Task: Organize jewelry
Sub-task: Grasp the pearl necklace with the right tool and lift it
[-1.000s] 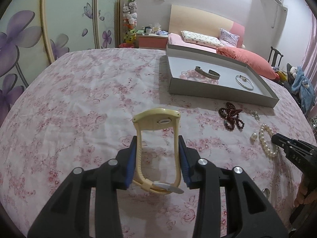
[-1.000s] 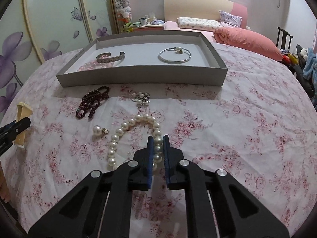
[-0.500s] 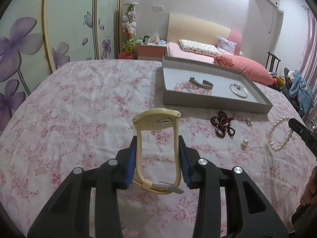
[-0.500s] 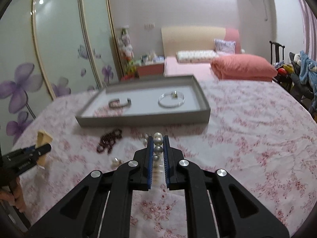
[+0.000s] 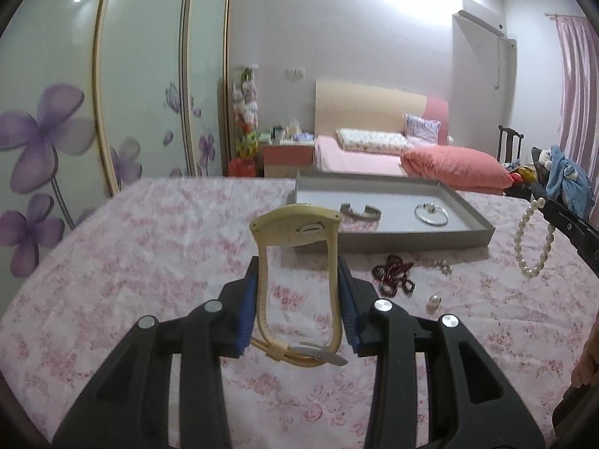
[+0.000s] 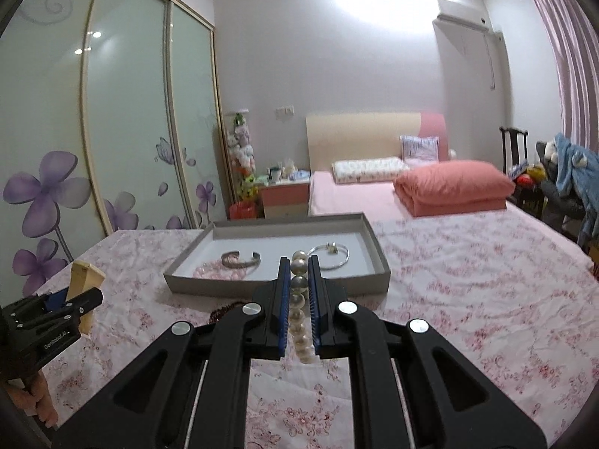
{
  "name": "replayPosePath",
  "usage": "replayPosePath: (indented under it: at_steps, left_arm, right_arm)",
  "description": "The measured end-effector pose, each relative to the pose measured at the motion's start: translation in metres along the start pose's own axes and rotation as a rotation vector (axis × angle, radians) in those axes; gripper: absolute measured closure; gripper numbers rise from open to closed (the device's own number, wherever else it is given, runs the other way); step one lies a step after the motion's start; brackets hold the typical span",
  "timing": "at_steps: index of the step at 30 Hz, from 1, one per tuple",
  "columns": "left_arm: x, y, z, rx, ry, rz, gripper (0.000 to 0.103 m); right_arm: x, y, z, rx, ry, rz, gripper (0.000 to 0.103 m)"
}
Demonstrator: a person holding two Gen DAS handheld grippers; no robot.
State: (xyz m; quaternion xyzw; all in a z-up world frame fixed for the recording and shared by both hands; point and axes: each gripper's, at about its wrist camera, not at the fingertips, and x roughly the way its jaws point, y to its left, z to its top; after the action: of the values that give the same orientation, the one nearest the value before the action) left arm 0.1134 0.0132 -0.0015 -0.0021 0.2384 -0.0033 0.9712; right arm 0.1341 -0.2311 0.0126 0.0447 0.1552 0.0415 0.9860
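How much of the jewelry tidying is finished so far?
Partly. In the grey tray already lie a silver cuff, a thin bangle and pink beads. The left gripper holds a cream watch; the right gripper holds a pearl bracelet. Dark red beads and small pieces wait on the cloth.

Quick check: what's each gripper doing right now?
Left gripper: closed on the watch.
Right gripper: closed on the pearl bracelet.

Open floor inside tray [image 6: 377, 258] at far end and right side. Blocked near left by cuff [image 6: 239, 258] and pink beads [image 6: 209, 271]; bangle [image 6: 329, 255] lying right of cuff. Dark beads [image 5: 393, 273] just before tray wall.
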Motion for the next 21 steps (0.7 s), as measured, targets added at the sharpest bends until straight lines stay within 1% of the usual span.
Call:
replayPosePath:
  at_steps: [5, 9, 21]
  left_arm:
    - [-0.016, -0.011, 0.004, 0.032, -0.080, 0.013, 0.065]
    - [-0.026, -0.021, 0.004, 0.057, -0.128, 0.012, 0.065]
    - [-0.038, -0.039, 0.007, 0.061, -0.194, -0.013, 0.065]
  right_arm:
    - [-0.010, 0.003, 0.002, -0.022, -0.060, -0.008, 0.093]
    - [-0.018, 0.008, 0.002, -0.045, -0.110, -0.019, 0.093]
    - [-0.034, 0.008, 0.004, -0.048, -0.225, -0.044, 0.093]
